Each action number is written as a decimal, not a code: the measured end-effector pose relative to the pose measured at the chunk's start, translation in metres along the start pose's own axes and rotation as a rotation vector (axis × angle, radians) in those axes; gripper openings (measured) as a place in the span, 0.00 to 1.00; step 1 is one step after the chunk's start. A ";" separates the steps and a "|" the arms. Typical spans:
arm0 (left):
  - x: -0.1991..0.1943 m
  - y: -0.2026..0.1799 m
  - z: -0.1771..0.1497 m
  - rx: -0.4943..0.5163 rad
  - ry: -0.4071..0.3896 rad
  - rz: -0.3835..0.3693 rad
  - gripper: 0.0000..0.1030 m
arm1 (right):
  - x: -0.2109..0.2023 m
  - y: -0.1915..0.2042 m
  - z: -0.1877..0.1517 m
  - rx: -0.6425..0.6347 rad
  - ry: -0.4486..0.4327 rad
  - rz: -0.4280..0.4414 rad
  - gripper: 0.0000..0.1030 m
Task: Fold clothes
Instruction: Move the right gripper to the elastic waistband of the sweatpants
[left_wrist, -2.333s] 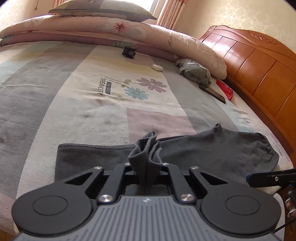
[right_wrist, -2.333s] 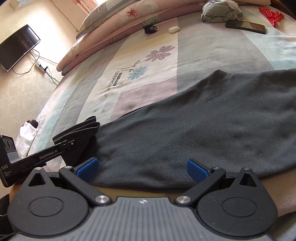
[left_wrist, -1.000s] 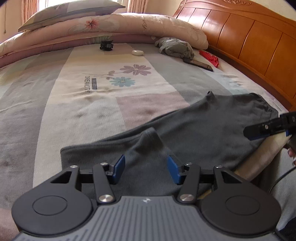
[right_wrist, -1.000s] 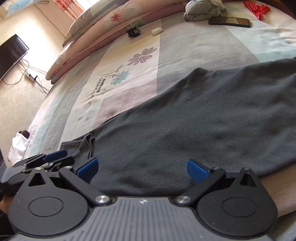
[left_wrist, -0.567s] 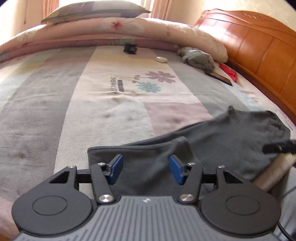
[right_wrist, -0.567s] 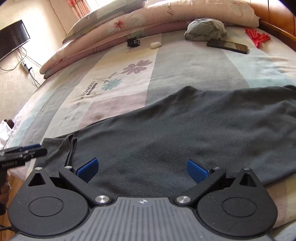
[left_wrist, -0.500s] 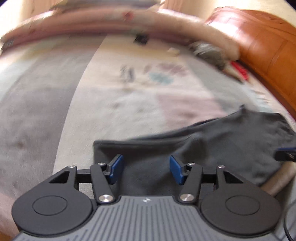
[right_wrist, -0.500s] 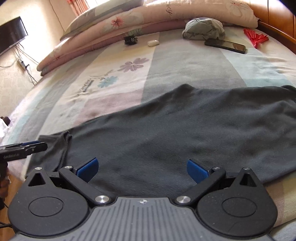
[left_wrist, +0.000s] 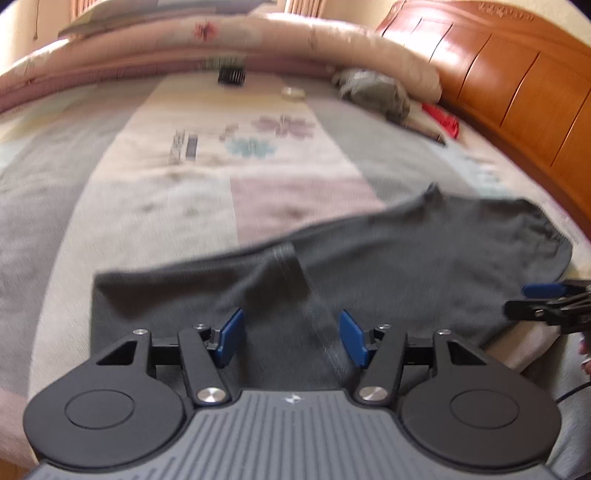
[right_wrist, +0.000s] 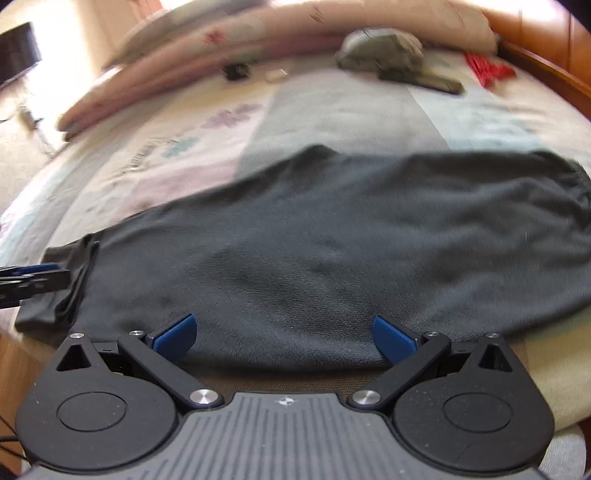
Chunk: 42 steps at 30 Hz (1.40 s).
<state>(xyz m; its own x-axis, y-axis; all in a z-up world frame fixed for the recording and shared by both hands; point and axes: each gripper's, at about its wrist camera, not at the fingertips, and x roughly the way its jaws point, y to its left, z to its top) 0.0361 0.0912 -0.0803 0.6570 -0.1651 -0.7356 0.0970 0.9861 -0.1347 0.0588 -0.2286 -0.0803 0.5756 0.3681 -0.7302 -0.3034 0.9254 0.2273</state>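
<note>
Since a couple of seconds ago the left gripper (left_wrist: 291, 334) has let go of the bunched cuff it was pinching, and that end of the dark grey trousers (left_wrist: 388, 266) now lies slack on the bed (left_wrist: 155, 206) instead of standing up between the pads. The left jaws stand apart, the cloth lying under and between them with neither blue pad pressing it. The right gripper (right_wrist: 284, 334) is spread wide, its pads clear of the fabric, hovering over the near hem. The garment is a soft, matte, charcoal knit, stretched sideways along the near edge of the mattress directly ahead of both tongs; a loose diagonal fold with a ribbed band runs up from the left gripper, and a gathered elastic waistband (right_wrist: 576, 184) sits at the far right. In the right wrist view the cuff end (right_wrist: 70, 291) is crumpled in small pleats just beside the left gripper's tips. Both views are motion-blurred.
</note>
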 end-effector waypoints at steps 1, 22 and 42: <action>0.000 -0.002 0.000 0.003 0.005 0.006 0.56 | -0.003 -0.001 -0.002 -0.012 0.004 0.003 1.00; -0.011 -0.041 0.010 0.031 0.059 -0.035 0.64 | -0.011 -0.048 0.013 0.123 -0.013 -0.093 1.00; -0.007 -0.060 0.018 0.046 0.076 -0.064 0.65 | -0.074 -0.175 -0.002 0.546 -0.227 -0.006 1.00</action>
<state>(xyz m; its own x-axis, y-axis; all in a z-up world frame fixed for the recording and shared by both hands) 0.0396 0.0333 -0.0551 0.5896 -0.2273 -0.7750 0.1725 0.9729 -0.1541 0.0678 -0.4179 -0.0672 0.7426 0.3168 -0.5901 0.1007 0.8183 0.5659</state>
